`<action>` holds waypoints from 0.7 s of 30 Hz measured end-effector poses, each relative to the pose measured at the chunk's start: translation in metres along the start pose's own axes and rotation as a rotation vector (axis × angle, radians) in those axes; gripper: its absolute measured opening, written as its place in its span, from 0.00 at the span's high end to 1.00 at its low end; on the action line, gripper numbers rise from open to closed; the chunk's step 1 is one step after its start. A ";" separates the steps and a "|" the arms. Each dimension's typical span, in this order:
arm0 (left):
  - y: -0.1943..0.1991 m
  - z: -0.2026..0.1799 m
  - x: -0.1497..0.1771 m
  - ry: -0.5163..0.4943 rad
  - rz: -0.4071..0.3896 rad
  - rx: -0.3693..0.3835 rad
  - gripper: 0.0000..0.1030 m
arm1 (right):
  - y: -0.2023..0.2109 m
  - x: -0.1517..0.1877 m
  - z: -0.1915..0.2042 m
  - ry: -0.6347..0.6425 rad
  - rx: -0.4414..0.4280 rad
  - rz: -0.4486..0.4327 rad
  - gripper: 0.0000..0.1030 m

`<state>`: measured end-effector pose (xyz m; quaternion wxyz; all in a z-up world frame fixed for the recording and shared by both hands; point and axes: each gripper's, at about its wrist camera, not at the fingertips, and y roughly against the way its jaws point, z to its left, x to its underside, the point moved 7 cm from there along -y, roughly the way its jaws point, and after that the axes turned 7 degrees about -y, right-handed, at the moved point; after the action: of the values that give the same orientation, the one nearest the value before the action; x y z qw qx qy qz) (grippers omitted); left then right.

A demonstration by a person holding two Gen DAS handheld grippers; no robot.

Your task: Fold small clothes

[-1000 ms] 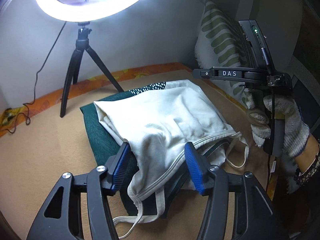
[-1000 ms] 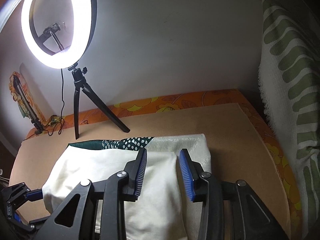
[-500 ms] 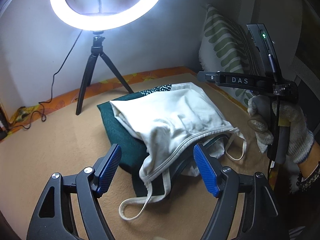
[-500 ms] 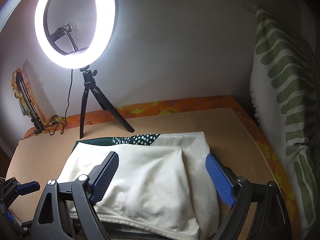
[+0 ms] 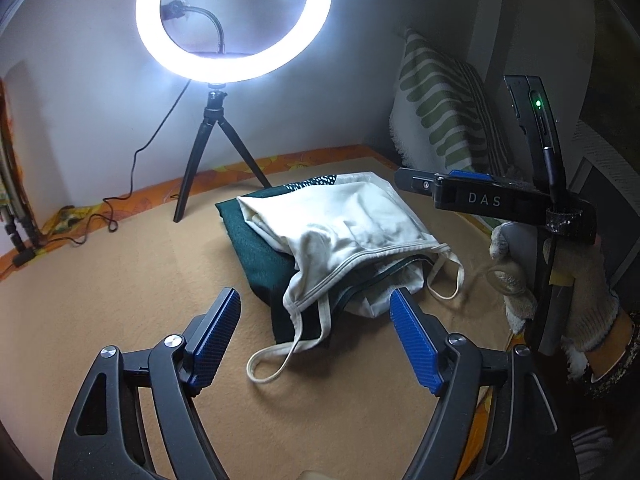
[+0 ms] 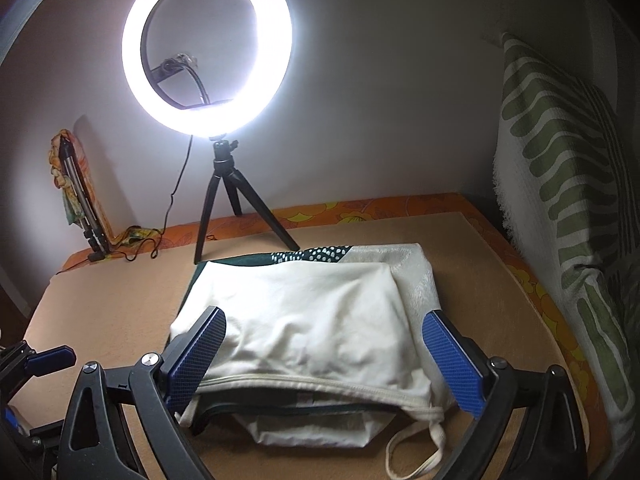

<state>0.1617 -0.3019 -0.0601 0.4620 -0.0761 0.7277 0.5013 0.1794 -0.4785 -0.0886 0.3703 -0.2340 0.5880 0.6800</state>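
A: Where are the clothes?

B: In the left wrist view, a white top [image 5: 340,232] lies at the centre of the frame on a folded dark green garment [image 5: 260,248], both resting on a tan blanket [image 5: 120,300]. 1 thin strap loops out toward the lower centre.

A: And the grippers?

B: The left gripper [image 5: 316,340] fills the bottom of that view. Its jaws have just been opening and stand apart, released, with only the strap lying on the blanket between them, untouched. In the right wrist view, the right gripper [image 6: 324,356] sits at the bottom, jaws also just opened wide; the white top shows between the 2 blue pads, but they do not press it.

A: Anything else?

B: A lit ring light [image 6: 206,46] on a tripod [image 6: 228,204] stands in the upper centre. A green-striped cushion [image 6: 568,184] leans at the right edge. A gloved hand [image 5: 560,288] holds the right gripper at the right of the left view.
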 end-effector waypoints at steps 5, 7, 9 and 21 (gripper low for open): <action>0.019 0.001 0.008 0.001 -0.018 -0.003 0.25 | 0.019 0.012 0.014 -0.007 -0.010 -0.012 0.03; 0.027 0.001 0.012 -0.003 -0.026 -0.007 0.25 | 0.026 0.017 0.020 0.000 0.001 -0.018 0.02; 0.034 0.002 0.015 -0.002 -0.034 -0.010 0.25 | 0.035 0.024 0.026 0.008 0.016 -0.024 0.01; 0.070 0.011 0.042 -0.044 -0.074 -0.078 0.24 | 0.063 0.060 0.052 -0.011 0.013 -0.020 0.00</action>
<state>0.1043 -0.2443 -0.0456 0.4927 -0.1097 0.6940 0.5135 0.0997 -0.4169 -0.0842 0.3820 -0.2337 0.5879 0.6737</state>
